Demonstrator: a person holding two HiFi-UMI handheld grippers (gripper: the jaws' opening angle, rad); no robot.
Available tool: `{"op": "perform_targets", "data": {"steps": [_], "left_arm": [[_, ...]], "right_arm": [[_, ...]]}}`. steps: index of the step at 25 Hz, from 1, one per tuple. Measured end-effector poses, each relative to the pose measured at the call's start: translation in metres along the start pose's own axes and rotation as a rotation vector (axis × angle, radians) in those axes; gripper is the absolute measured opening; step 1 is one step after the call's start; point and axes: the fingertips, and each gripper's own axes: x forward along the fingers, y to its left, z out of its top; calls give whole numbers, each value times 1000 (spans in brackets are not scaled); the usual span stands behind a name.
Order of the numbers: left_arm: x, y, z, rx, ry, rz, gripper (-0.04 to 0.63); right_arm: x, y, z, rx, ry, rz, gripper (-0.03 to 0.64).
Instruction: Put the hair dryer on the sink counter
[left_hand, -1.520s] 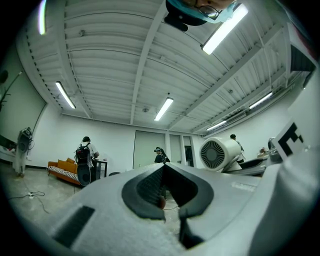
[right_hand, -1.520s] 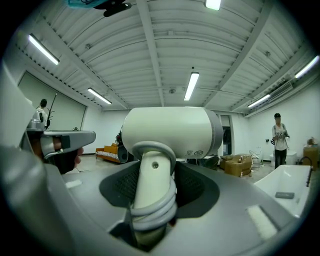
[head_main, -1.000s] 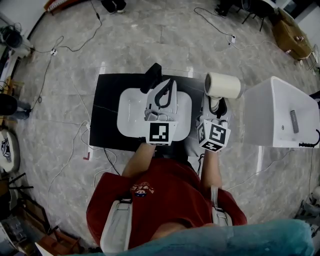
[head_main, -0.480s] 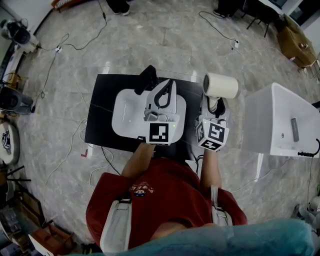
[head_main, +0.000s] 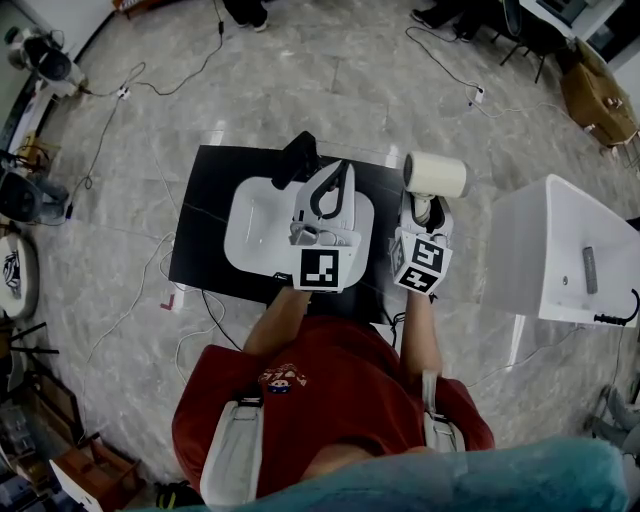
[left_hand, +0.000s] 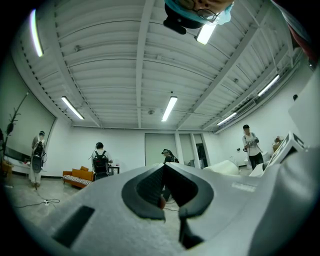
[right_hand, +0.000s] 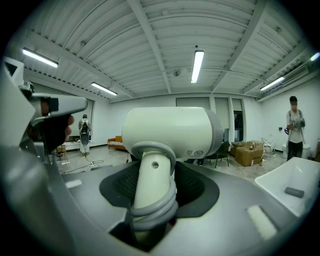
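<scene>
A cream hair dryer (head_main: 437, 175) with a grey cord wound round its handle is held up beside the right edge of the black sink counter (head_main: 200, 235). My right gripper (head_main: 425, 207) is shut on the handle. In the right gripper view the dryer's (right_hand: 170, 132) barrel lies crosswise above the right gripper (right_hand: 152, 187). My left gripper (head_main: 344, 168) hovers over the white basin (head_main: 255, 225) with its tips together and nothing between them. In the left gripper view the left gripper (left_hand: 164, 167) points slightly upward into the room.
A black faucet (head_main: 298, 158) stands at the basin's far rim, just left of my left gripper. A white cabinet (head_main: 545, 235) with a small grey object (head_main: 589, 270) on it stands to the right. Cables trail over the marble floor. Several people stand far off.
My right gripper has sunk a little with the dryer and drawn nearer the counter's right edge. The left gripper has barely moved.
</scene>
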Motion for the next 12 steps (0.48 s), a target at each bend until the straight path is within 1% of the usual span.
{"op": "perform_targets", "data": {"steps": [6, 7, 10, 12], "left_arm": [[-2, 3, -2, -14, -2, 16, -3], [-2, 3, -2, -7, -2, 16, -3], [-3, 4, -1, 57, 7, -1, -3], [-3, 5, -1, 31, 3, 10, -3]], "right_arm": [[15, 0, -42, 0, 97, 2, 193], [17, 0, -50, 4, 117, 4, 193], [23, 1, -72, 30, 182, 11, 193], [28, 0, -87, 38, 224, 10, 193]]}}
